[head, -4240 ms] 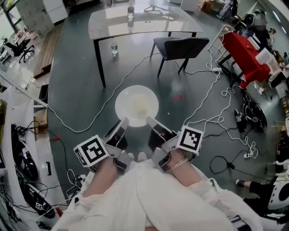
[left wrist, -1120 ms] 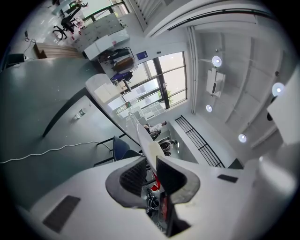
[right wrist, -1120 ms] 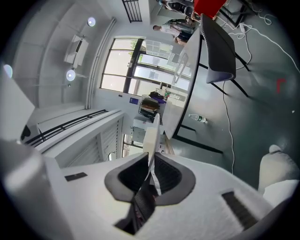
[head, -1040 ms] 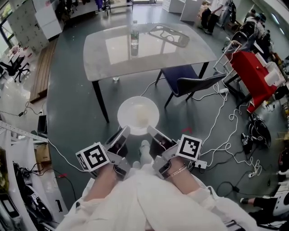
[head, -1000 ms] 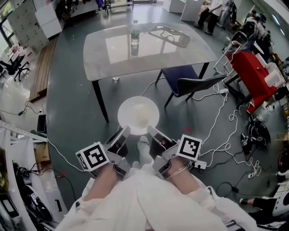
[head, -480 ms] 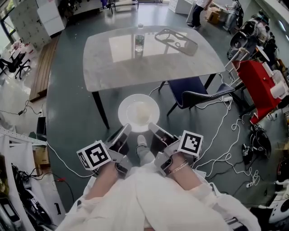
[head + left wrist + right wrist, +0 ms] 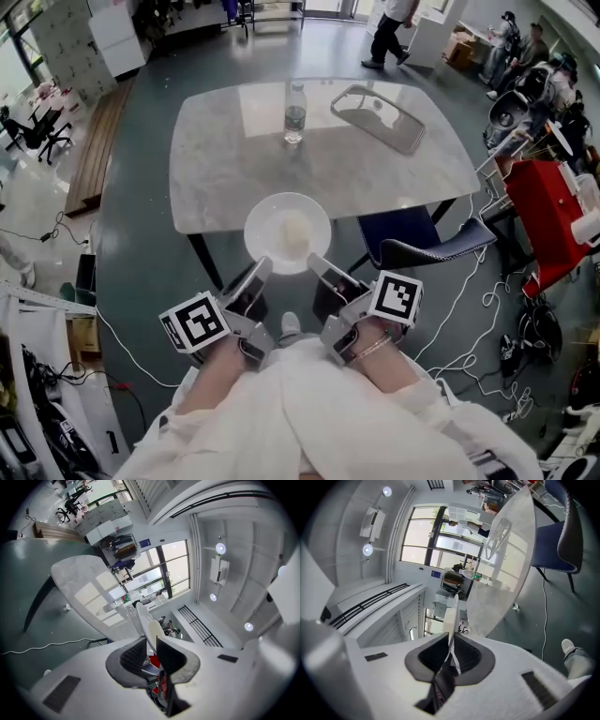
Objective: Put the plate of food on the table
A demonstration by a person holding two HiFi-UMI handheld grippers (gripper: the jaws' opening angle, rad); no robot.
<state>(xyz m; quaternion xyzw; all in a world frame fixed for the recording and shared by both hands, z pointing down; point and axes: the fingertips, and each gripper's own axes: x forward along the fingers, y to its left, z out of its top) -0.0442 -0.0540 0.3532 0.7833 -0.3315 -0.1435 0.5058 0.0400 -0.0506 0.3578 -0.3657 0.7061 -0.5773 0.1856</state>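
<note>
A round white plate (image 7: 287, 232) with a pale heap of food in its middle is held level between both grippers. It hangs over the near edge of the grey marble table (image 7: 216, 150). My left gripper (image 7: 257, 273) is shut on the plate's near-left rim and my right gripper (image 7: 317, 266) on its near-right rim. In the left gripper view the plate (image 7: 142, 617) stands edge-on between the dark pads of the gripper (image 7: 151, 649). In the right gripper view the thin rim (image 7: 453, 613) runs into the closed jaws of the gripper (image 7: 451, 657).
A clear water bottle (image 7: 294, 112) and a shiny metal tray (image 7: 378, 117) stand on the table's far half. A dark chair (image 7: 422, 246) is tucked at the table's right front corner. Cables lie on the floor at right, beside a red cart (image 7: 553, 211). A person (image 7: 386, 33) walks beyond the table.
The table has come closer in the head view: the plate, earlier over the floor before it, now overlaps its near edge. Both grips on the plate are unchanged.
</note>
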